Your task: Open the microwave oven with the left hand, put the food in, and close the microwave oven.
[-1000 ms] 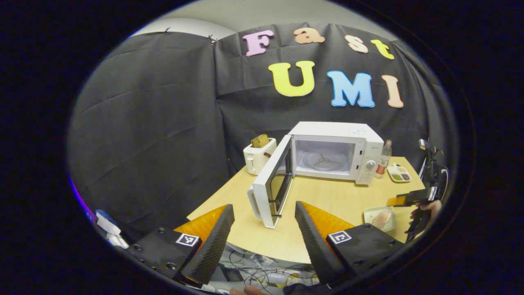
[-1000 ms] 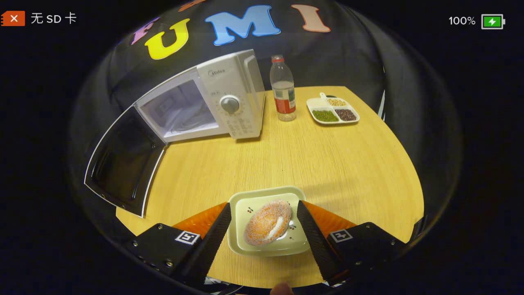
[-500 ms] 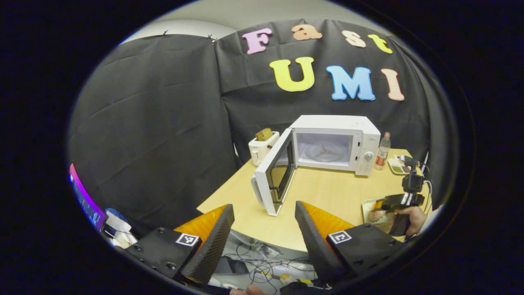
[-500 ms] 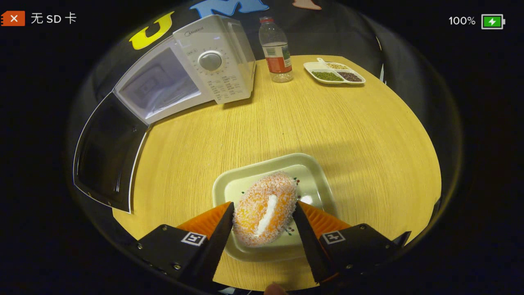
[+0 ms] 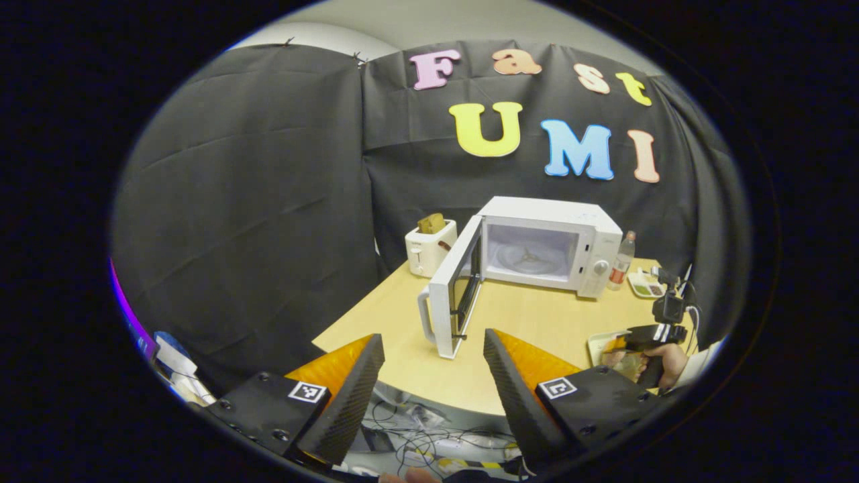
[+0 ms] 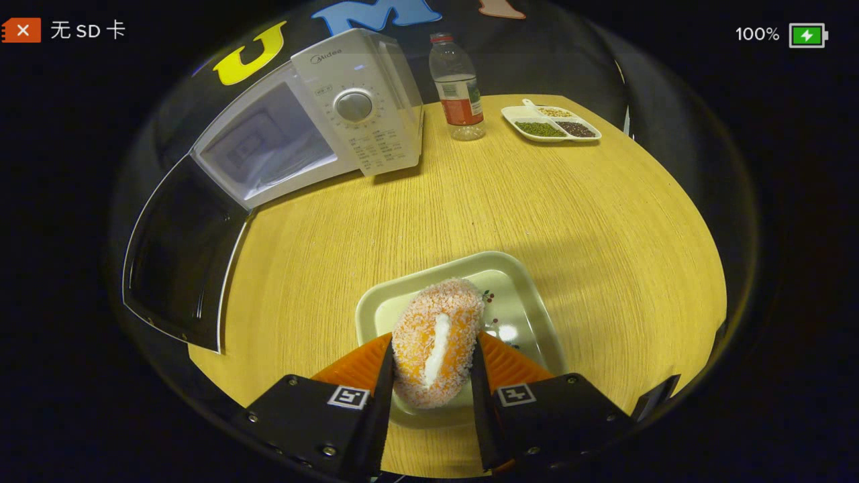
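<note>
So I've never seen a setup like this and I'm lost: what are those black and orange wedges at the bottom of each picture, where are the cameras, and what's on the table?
The wedges are the two fingers of a hand-held gripper; a person holds one in each hand, and a fisheye camera rides on each, looking along its fingers. In the left gripper view, the left gripper is open and empty, back from the table; far right you see a hand holding the other gripper. In the right gripper view, the right gripper has both fingers pressed on a sugared bun over a plate. Also on the table: a microwave with its door open, a bottle, a dish of beans and a toaster.
</note>
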Available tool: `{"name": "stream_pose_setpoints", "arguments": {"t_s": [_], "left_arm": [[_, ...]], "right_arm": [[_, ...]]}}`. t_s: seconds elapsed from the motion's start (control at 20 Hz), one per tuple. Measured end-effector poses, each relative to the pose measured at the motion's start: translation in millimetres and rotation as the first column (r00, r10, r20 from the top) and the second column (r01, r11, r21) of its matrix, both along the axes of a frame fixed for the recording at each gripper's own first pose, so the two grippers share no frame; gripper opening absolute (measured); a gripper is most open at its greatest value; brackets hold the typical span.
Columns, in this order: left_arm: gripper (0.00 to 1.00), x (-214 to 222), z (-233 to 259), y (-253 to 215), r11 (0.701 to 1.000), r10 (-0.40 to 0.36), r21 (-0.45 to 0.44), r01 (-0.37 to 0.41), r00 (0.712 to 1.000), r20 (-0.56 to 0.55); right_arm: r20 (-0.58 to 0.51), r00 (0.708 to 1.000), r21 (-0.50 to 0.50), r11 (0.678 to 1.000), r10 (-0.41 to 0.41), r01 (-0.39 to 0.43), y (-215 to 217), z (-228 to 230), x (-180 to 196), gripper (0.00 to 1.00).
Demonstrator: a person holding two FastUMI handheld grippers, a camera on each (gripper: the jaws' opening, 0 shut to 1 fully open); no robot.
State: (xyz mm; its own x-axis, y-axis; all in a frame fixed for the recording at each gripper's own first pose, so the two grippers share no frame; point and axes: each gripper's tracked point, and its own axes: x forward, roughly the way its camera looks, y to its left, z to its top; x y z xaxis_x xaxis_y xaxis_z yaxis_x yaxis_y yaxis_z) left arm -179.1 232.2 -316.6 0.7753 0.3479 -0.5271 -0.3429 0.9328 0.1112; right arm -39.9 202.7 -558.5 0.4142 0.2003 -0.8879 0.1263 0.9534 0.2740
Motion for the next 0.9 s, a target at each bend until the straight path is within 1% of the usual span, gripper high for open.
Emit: {"name": "stream_pose_setpoints", "arguments": {"t_s": [0.05,0.1,0.15,0.2,0.25,0.3,0.4,0.5,0.6,0.7,0.75,0.9], "left_arm": [[1.0,3,2,7,1.0,-0.007,-0.016,0.007,1.0,0.021],[1.0,5,3,15,0.999,-0.016,-0.032,0.018,0.999,0.044],[1.0,8,3,22,0.998,-0.027,-0.047,0.03,0.998,0.06],[1.0,10,3,28,0.997,-0.042,-0.061,0.047,0.996,0.08],[0.98,12,3,33,0.995,-0.058,-0.074,0.065,0.993,0.099],[0.96,15,1,37,0.993,-0.075,-0.083,0.084,0.991,0.112],[0.96,20,-4,43,0.988,-0.116,-0.09,0.128,0.985,0.128],[0.96,21,-3,50,0.984,-0.141,-0.089,0.154,0.981,0.135],[0.96,22,3,55,0.982,-0.15,-0.088,0.164,0.977,0.149],[0.99,21,4,58,0.985,-0.143,-0.071,0.155,0.979,0.147],[0.95,22,3,56,0.987,-0.138,-0.069,0.148,0.98,0.142],[0.96,21,0,60,0.988,-0.119,-0.083,0.128,0.987,0.109]], "right_arm": [[0.02,1.0,0.002,1.0,-0.005,0.005,1,12,2,0.54],[0.043,0.999,-0.002,1.0,0.001,-0.001,3,23,1,0.51],[0.067,0.998,-0.013,1.0,0.007,-0.007,6,36,3,0.54],[0.092,0.996,-0.016,1.0,0.013,-0.012,12,48,4,0.54],[0.116,0.993,-0.012,1.0,0.014,-0.012,18,61,7,0.58],[0.136,0.991,-0.006,1.0,0.009,-0.008,26,72,7,0.54],[0.177,0.984,0.004,1.0,0.0,0.0,42,92,14,0.54],[0.207,0.978,0.011,1.0,0.002,-0.004,59,106,23,0.54],[0.234,0.972,0.032,0.999,-0.001,-0.007,81,118,37,0.54],[0.253,0.967,0.046,0.999,0.012,-0.025,103,123,54,0.54],[0.258,0.966,0.052,0.998,0.014,-0.029,114,123,65,0.54],[0.275,0.961,0.123,0.992,-0.018,-0.017,153,123,103,0.54]]}}
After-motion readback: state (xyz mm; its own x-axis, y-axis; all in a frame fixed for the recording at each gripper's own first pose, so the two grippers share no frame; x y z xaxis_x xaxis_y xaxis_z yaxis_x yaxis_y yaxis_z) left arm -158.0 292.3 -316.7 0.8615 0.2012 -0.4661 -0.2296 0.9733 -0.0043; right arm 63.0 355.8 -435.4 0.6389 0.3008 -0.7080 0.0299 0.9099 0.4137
